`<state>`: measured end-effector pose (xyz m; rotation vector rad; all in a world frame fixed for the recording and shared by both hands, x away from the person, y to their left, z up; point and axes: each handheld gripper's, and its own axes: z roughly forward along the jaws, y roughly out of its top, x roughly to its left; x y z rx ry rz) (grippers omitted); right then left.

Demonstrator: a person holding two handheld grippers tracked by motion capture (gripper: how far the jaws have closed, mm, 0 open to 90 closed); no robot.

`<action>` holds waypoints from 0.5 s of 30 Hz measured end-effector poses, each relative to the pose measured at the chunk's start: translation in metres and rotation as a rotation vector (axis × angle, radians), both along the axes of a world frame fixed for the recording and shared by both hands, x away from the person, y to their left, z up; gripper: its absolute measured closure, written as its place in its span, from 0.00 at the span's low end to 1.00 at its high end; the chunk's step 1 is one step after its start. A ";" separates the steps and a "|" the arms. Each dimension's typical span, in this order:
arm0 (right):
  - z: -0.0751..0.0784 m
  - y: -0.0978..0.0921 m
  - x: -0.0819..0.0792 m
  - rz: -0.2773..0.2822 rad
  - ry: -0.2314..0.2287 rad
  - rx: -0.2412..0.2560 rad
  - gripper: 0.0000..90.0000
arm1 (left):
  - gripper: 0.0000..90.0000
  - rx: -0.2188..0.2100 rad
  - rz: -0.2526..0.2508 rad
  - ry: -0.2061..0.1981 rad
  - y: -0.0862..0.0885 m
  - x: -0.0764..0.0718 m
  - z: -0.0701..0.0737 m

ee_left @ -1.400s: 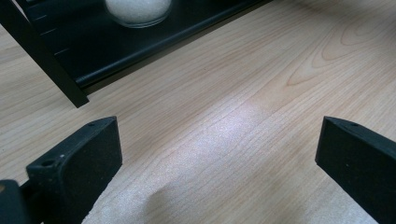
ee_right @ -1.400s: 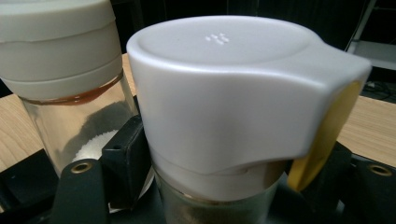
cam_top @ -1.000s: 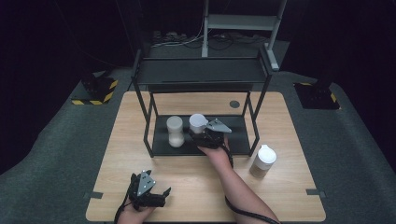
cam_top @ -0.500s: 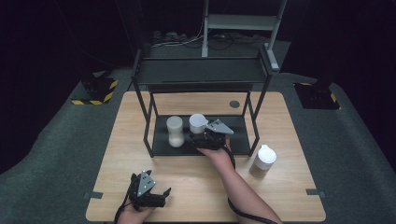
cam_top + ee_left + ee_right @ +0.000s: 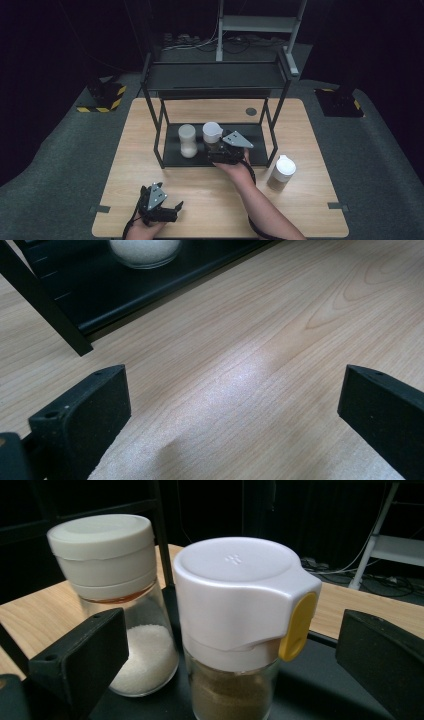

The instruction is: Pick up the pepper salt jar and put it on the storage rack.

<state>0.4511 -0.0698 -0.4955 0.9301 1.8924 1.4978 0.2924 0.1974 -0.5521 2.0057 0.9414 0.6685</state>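
Shaker [image 5: 240,630] between spread right fingers [image 5: 80,660]

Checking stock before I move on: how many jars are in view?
3. A jar of white grains and a brown-filled jar stand on the rack's bottom shelf; the third jar stands on the table, right of the rack.

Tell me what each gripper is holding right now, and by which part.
Nothing is held. The right gripper stands open around the brown-filled jar without touching it; the left gripper is open over bare table.

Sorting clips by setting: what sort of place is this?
Probably a lab recording station, not a kitchen: a lone wooden table on dark carpet, a black metal rack holding condiment jars, black surroundings with cables.
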 end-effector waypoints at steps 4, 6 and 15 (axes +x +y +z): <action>0.003 -0.003 -0.008 0.007 -0.003 0.009 0.00 | 0.01 0.002 0.003 -0.004 0.000 0.000 0.000; 0.005 -0.004 -0.010 0.008 -0.008 0.007 0.00 | 0.01 0.006 0.003 -0.006 0.000 0.000 0.000; 0.011 -0.010 -0.023 0.013 -0.021 0.000 0.00 | 0.01 0.009 0.002 -0.002 -0.001 0.000 0.000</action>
